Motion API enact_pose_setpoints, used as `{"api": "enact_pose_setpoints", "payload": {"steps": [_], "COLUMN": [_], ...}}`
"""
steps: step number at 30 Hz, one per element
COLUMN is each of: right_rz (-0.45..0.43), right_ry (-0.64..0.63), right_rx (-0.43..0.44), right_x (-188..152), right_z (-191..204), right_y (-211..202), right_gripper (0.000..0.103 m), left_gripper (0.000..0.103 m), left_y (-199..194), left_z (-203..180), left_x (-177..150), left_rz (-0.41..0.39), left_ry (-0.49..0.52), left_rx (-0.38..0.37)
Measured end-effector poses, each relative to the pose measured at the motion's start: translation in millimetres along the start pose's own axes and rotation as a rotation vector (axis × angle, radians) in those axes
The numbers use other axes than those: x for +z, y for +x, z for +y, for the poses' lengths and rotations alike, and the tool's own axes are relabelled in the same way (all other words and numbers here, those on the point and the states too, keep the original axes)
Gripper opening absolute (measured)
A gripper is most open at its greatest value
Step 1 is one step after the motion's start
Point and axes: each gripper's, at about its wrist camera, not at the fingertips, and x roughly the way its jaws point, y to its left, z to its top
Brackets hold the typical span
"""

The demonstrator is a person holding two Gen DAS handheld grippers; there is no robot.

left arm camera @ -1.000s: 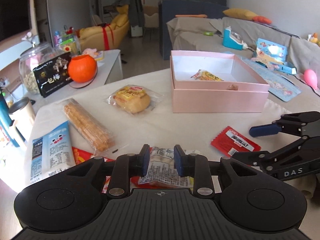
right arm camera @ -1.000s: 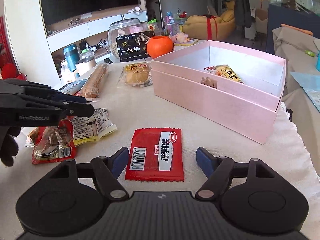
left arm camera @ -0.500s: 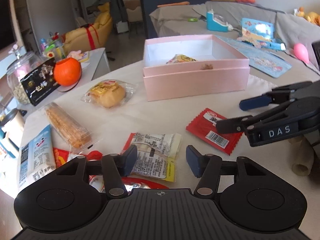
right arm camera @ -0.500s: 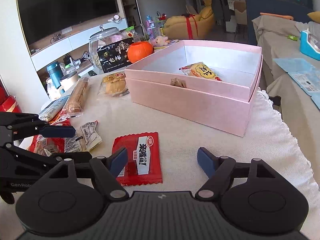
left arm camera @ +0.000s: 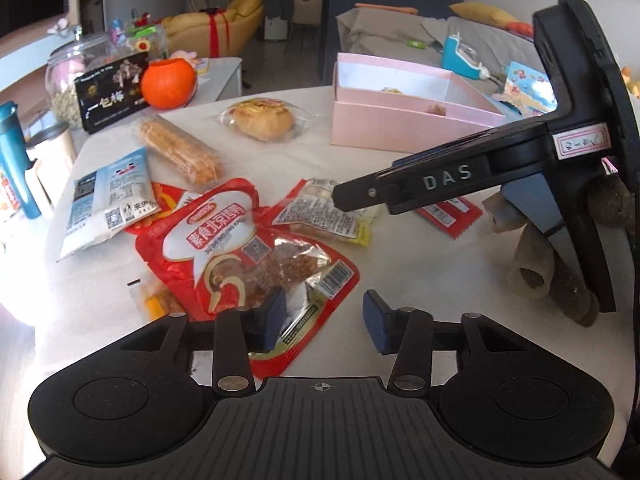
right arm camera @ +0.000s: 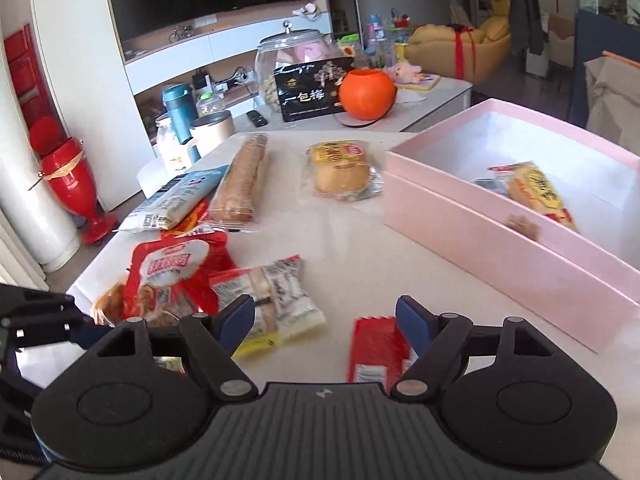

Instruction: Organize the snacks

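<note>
Both grippers unclenched: left gripper point(left arm camera: 324, 322), jaws just narrowing, over red glossy snack pouch point(left arm camera: 240, 248); right gripper point(right arm camera: 325, 320) empty.

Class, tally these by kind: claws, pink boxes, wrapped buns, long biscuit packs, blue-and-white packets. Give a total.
Claws: 2 (left claw, right claw)
Pink box: 1
Wrapped bun: 1
Long biscuit pack: 1
Blue-and-white packet: 1
Total: 6

black right hand-held gripper point(left arm camera: 340, 200) arm: "DAS" | black snack box point(left arm camera: 114, 96): "一包梅" | red-and-white foil pouch point(left arm camera: 240, 248): "SU SHI BEIJING KAOYA"
</note>
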Motion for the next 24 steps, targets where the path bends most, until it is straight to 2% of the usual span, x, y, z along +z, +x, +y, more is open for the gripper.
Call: {"api": "enact_pose_setpoints", "payload": {"steps": [1, 2, 3, 4, 6, 8, 10, 12, 13, 15, 17, 19, 21, 23, 24], "right_rz": [0.016, 0.032, 0.045, 0.065, 0.092, 0.122, 0.132, 0.098, 0.071, 0.001, -0.038, -0.058, -0.064, -0.065, -0.082], "right_ry": [0.005, 0.015, 0.021, 0.026, 0.043, 0.037, 0.008, -0.033, -0.056, -0.102, -0.103, -0.055, 0.034, 0.144, 0.188], "right_rx": [0.014, 0.017, 0.023, 0.039, 0.084, 0.127, 0.13, 0.081, 0.039, -0.089, -0.189, -0.252, -0.276, -0.248, -0.22], "right_x": [4.4, 7.8, 9.7, 10.5, 9.9, 5.1, -4.3, -14.1, -18.9, -29.9, -37.1, -41.8, -45.2, -50.3, -49.9], "right_z": [4.6, 9.1, 12.0, 15.8, 20.1, 23.8, 25.2, 22.9, 21.0, 13.7, -0.1, -17.0, -38.5, -60.8, -69.7], "right_y": [8.2, 15.6, 19.9, 23.7, 22.3, 16.4, 2.9, -14.1, -22.3, -37.9, -44.6, -46.3, -44.9, -44.1, -47.4], "right_gripper": [0.078, 0.072, 0.058, 0.053, 0.052, 0.052, 0.052, 0.056, 0.06, 0.075, 0.076, 0.076, 0.076, 0.078, 0.078], "left_gripper": [0.033, 0.03, 0.028, 0.029, 0.03, 0.03, 0.031, 0.031, 0.031, 0.032, 0.033, 0.033, 0.033, 0.042, 0.041], "left_y": [1.1, 1.9, 3.6, 5.1, 6.2, 4.2, -1.2, -5.3, -6.0, -2.1, 8.0, 22.1, 34.5, 45.7, 48.0], "left_z": [3.9, 8.0, 14.3, 19.9, 31.7, 40.8, 43.1, 41.4, 39.3, 30.3, 19.0, 6.2, -6.0, -18.2, -22.4], "left_x": [0.3, 1.2, 2.4, 3.8, 5.6, 8.9, 10.3, 12.4, 14.6, 21.3, 30.0, 37.3, 41.6, 43.4, 44.1], "left_rz": [-0.006, -0.011, -0.016, -0.019, -0.026, -0.039, -0.068, -0.098, -0.112, -0.128, -0.117, -0.104, -0.077, -0.048, -0.046], "left_ry": [-0.003, -0.005, -0.012, -0.023, -0.063, -0.124, -0.175, -0.221, -0.237, -0.23, -0.204, -0.162, -0.11, -0.061, -0.048], "left_rx": [0.032, 0.061, 0.102, 0.134, 0.155, 0.134, 0.097, 0.036, 0.007, -0.015, 0.015, 0.058, 0.084, 0.095, 0.092]}}
